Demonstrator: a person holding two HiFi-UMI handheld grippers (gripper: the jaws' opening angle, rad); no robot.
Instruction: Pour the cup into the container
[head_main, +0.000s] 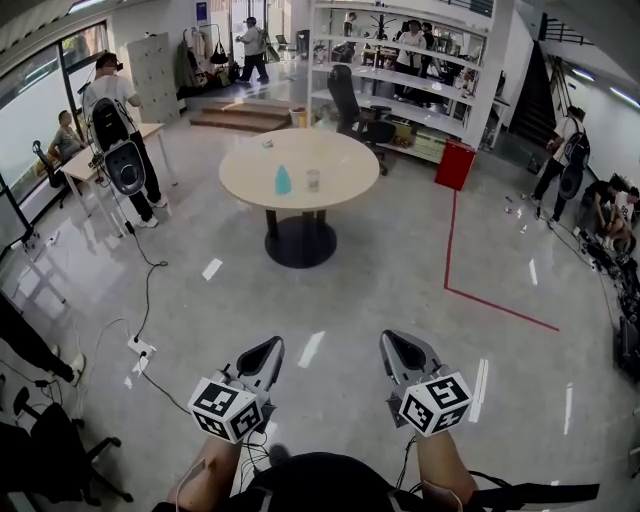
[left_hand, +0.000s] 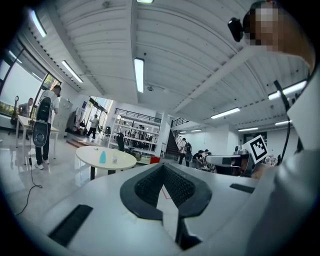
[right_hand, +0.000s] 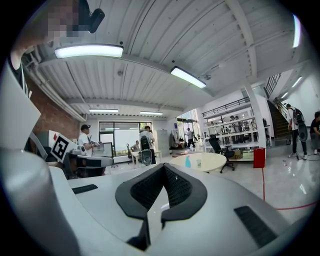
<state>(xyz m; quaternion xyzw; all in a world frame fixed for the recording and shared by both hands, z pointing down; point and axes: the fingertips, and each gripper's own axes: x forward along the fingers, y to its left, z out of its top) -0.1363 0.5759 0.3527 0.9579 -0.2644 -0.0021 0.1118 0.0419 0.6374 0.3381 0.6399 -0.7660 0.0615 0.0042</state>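
Far ahead stands a round beige table (head_main: 345, 170) with a small blue vessel (head_main: 283, 180) and a clear cup (head_main: 313, 180) side by side on its top. My left gripper (head_main: 270, 350) and right gripper (head_main: 394, 344) are low in the head view, well short of the table, both shut with nothing between the jaws. The left gripper view looks over its shut jaws (left_hand: 163, 167) to the table (left_hand: 125, 159), the blue vessel (left_hand: 102, 157) and the cup (left_hand: 114, 159). Beyond the shut jaws (right_hand: 164, 167) of the right gripper view are the table (right_hand: 212, 161), the blue vessel (right_hand: 188, 161) and the cup (right_hand: 198, 162).
Open grey floor lies between me and the table, with a red tape line (head_main: 450, 250) on the right and cables with a power strip (head_main: 140, 347) on the left. A red bin (head_main: 455, 165), shelves (head_main: 400, 70), an office chair (head_main: 350, 105), a desk (head_main: 85, 165) and several people ring the room.
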